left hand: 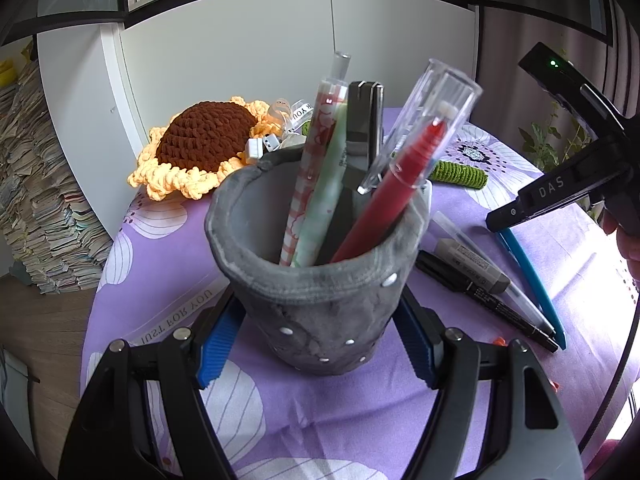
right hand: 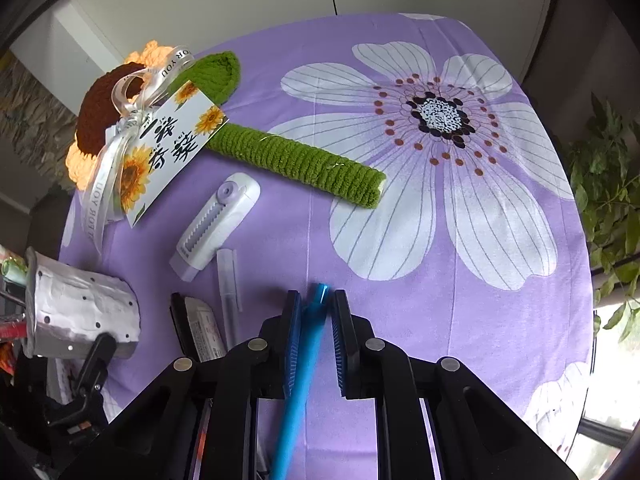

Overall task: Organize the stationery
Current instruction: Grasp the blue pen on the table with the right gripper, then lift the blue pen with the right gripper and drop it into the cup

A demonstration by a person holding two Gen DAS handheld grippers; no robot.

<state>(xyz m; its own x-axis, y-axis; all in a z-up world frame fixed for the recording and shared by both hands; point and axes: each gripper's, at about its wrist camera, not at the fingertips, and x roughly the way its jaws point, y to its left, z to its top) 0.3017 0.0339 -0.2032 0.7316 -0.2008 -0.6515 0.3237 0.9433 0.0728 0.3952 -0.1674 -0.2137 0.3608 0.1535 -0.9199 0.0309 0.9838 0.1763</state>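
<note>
A grey felt pen holder (left hand: 320,300) stands on the purple cloth, and my left gripper (left hand: 316,336) is shut on it, its blue pads pressing both sides near the base. It holds a red pen (left hand: 384,200), two patterned pens (left hand: 316,184) and a dark clip-like tool (left hand: 362,128). To the right, my right gripper (right hand: 316,308) is shut on a blue pen (right hand: 304,360), which runs back between the pads. From the left wrist view that gripper (left hand: 494,222) points steeply down, the blue pen (left hand: 532,272) slanting under it toward the cloth.
An eraser (left hand: 472,266), a black marker (left hand: 488,300) and a clear pen (left hand: 516,292) lie right of the holder. A white correction tape (right hand: 216,226) and a crochet sunflower (right hand: 296,160) with a gift tag lie further back. The round table (right hand: 520,320) edge is near; a plant (right hand: 608,184) stands at right.
</note>
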